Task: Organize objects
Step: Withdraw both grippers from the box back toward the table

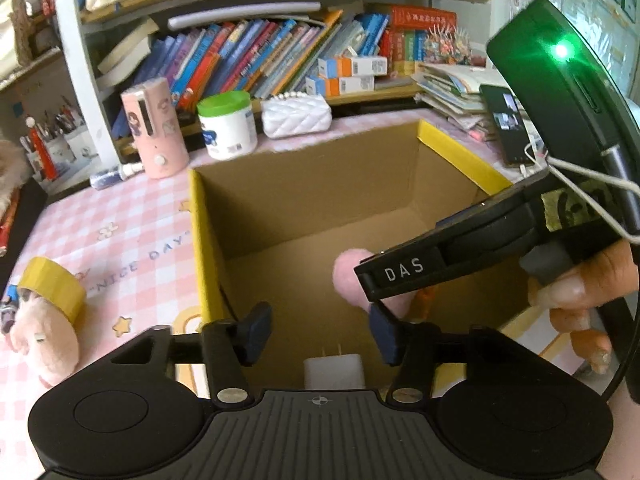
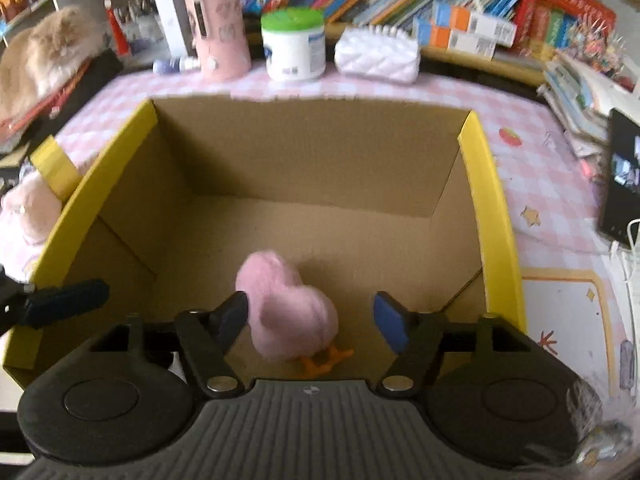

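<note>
A cardboard box with yellow rims [image 1: 200, 240] [image 2: 492, 200] stands open on the pink checked table. Inside it lies a pink plush toy with orange feet [image 2: 288, 312] [image 1: 346, 280]; in the left wrist view it is partly hidden by the right tool's black housing [image 1: 404, 274]. My right gripper [image 2: 311, 320] is open around the toy, with its right pad clearly apart from it. My left gripper [image 1: 320, 332] is open over the box's near end. A white charger plug [image 1: 334, 370] sits low between its fingers without being pressed. One left finger [image 2: 68, 304] shows at the box's left wall.
Left of the box lie a yellow tape roll [image 1: 54, 290] and a pink plush pig [image 1: 44, 344]. Behind it stand a pink cylinder [image 1: 156, 132], a green-lidded white jar [image 1: 228, 126] and a white quilted bag [image 1: 296, 116]. A phone [image 1: 506, 124] leans at the right. A cat [image 2: 48, 52] rests far left.
</note>
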Action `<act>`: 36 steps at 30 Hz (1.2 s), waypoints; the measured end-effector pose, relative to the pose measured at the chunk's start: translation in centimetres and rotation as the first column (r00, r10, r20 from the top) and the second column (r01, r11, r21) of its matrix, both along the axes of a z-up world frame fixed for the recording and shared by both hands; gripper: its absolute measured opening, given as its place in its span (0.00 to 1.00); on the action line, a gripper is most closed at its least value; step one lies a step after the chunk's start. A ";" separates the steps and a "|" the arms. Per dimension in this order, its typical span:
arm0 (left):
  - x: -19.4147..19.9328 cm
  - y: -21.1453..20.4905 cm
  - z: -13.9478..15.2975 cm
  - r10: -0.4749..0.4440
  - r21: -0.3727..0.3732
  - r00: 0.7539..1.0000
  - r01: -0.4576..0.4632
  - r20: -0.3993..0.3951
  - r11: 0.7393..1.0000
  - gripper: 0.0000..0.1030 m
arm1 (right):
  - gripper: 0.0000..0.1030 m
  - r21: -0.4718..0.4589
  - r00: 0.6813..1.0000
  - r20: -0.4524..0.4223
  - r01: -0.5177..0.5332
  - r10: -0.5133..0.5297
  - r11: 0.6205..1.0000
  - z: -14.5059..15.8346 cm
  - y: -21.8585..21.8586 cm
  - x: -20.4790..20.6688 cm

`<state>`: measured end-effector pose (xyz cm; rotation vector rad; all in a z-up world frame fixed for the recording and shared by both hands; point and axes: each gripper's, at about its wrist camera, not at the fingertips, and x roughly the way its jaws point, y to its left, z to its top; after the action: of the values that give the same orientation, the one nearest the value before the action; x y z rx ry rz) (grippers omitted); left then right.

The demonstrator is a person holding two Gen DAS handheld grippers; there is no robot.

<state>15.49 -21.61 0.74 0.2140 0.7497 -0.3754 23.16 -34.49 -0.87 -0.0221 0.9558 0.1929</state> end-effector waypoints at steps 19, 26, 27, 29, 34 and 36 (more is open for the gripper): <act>-8.5 7.8 4.5 0.063 -0.147 0.981 -0.036 0.182 0.988 0.82 | 0.78 0.107 0.881 0.365 0.281 -0.300 0.954 7.8 0.7 -14.2; -11.0 11.8 1.6 0.092 -0.110 0.992 -0.082 0.090 0.991 0.82 | 0.77 0.085 0.884 0.308 0.341 -0.350 0.936 5.7 4.4 -19.2; -11.4 12.6 1.2 0.103 -0.106 0.992 -0.095 0.067 0.990 0.82 | 0.77 0.072 0.888 0.302 0.342 -0.348 0.937 5.3 5.2 -19.8; -12.0 13.7 0.6 0.110 -0.096 0.993 -0.106 0.035 0.990 0.82 | 0.77 0.043 0.896 0.279 0.348 -0.346 0.936 4.3 6.9 -20.9; -13.9 16.9 -0.2 0.139 -0.076 0.990 -0.138 0.008 0.988 0.82 | 0.75 0.036 0.931 0.203 0.303 -0.304 0.952 2.5 10.9 -22.8; -14.5 18.0 -0.3 0.155 -0.072 0.988 -0.155 0.001 0.985 0.82 | 0.75 0.036 0.942 0.190 0.275 -0.276 0.961 2.1 12.5 -23.3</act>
<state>0.96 -3.58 0.41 0.0889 0.7397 -0.2530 -0.14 -21.98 1.26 0.0994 0.7538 -0.0640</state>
